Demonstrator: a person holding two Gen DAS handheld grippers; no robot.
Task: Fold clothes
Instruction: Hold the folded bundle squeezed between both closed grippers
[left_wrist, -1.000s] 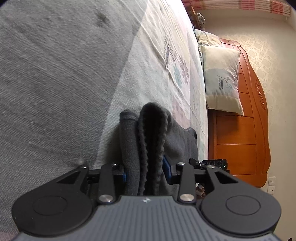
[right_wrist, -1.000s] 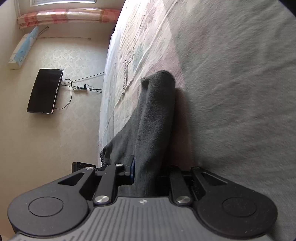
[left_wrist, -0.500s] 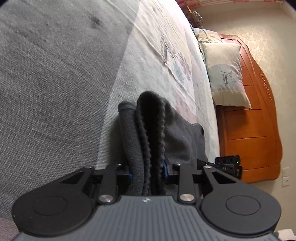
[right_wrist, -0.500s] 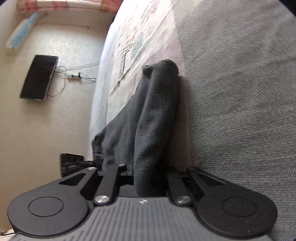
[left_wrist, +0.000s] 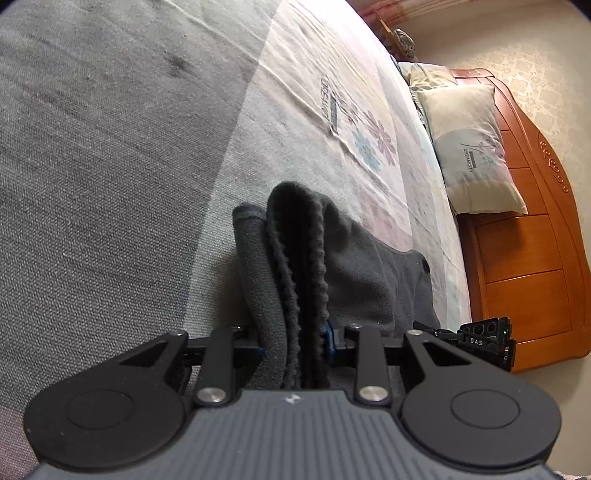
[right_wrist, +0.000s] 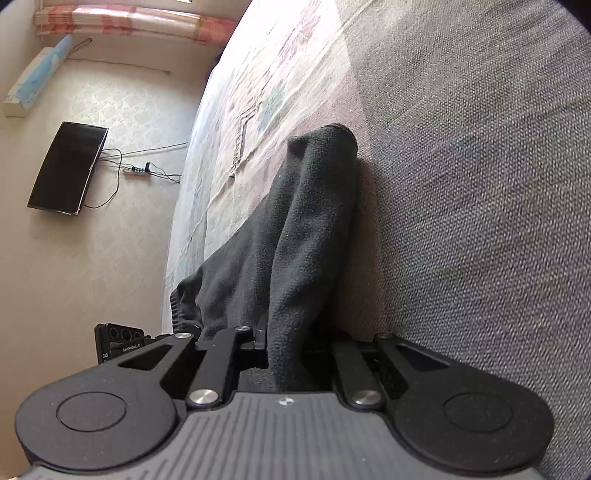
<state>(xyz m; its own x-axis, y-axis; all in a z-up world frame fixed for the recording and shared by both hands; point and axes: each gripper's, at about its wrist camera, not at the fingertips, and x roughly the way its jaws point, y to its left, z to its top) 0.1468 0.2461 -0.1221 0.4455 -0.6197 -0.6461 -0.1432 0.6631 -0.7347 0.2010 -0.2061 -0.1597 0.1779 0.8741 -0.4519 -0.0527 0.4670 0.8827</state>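
Observation:
A dark grey fleece garment with a ribbed hem lies bunched on the bed. My left gripper is shut on a thick fold of it, and the fabric stands up between the fingers. In the right wrist view the same garment rises as a ridge from my right gripper, which is shut on another part of its edge. The cloth hangs slack between the two grippers. Each view shows part of the other gripper: the right one and the left one. The fabric hides the fingertips.
The bed carries a grey blanket and a pale floral sheet. A pillow leans on the wooden headboard. Beyond the bed's other side are a black screen and a power strip.
Both grippers' jaws have narrowed on the garment's folds. The left gripper has risen a little and turned, so more of the bed and headboard shows. The right has hardly shifted.

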